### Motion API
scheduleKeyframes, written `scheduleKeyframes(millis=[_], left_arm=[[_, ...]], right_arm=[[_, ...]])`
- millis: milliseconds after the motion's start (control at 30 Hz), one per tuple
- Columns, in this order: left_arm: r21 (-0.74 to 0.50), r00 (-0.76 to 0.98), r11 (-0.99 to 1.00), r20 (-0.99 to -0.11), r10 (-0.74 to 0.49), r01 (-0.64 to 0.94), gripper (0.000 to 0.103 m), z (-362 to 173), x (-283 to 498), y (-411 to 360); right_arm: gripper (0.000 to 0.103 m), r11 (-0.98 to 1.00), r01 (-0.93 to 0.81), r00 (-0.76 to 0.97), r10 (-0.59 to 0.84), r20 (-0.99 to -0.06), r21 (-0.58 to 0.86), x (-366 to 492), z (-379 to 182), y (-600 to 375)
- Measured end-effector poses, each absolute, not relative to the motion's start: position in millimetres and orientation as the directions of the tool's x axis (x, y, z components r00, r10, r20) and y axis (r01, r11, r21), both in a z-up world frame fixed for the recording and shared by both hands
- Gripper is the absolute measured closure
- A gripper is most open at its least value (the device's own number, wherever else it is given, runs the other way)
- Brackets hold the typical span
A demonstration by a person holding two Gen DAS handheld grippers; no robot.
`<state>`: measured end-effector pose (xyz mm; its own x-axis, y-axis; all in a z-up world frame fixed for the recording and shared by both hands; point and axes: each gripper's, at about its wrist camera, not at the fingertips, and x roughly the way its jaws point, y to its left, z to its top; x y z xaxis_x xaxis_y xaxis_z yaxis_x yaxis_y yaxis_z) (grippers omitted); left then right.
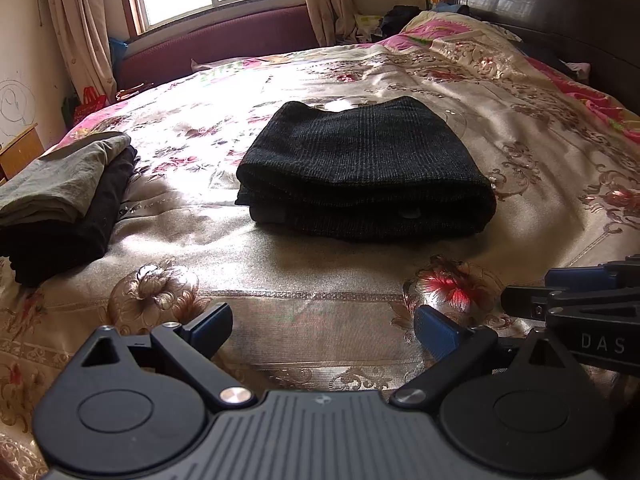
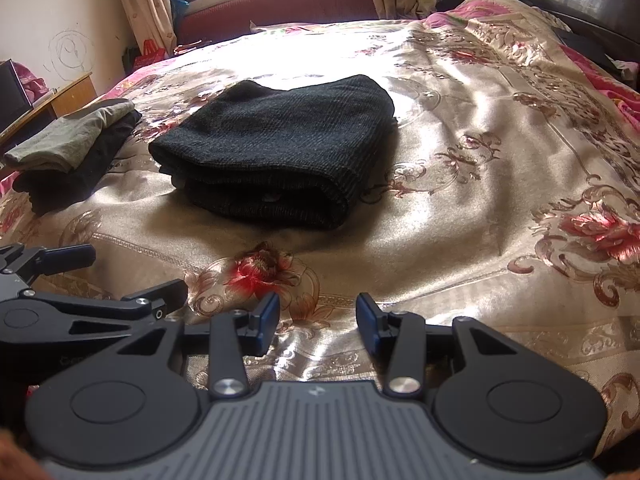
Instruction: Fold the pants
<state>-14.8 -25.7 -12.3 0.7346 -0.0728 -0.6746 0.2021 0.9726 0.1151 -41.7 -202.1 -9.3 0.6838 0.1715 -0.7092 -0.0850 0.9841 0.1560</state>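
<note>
The floral bedspread [image 1: 320,272] fills both views. The folded dark pants [image 1: 360,172] lie on it at twelve o'clock from the left gripper [image 1: 324,328], at eleven from the right gripper [image 2: 318,318], well apart from both. Both claws stand apart, empty.
</note>
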Motion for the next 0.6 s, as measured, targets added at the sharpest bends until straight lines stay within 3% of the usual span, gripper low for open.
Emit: scheduleKeyframes(millis=[600], left_arm=[[0.139, 0.779, 0.967, -0.621, -0.085, 0.216, 0.000, 4.9, -20.5, -32.5]], right_arm=[[0.059, 0.990, -0.050, 0.710, 0.131, -0.691, 0.135, -49.2, 8.5, -204.3]])
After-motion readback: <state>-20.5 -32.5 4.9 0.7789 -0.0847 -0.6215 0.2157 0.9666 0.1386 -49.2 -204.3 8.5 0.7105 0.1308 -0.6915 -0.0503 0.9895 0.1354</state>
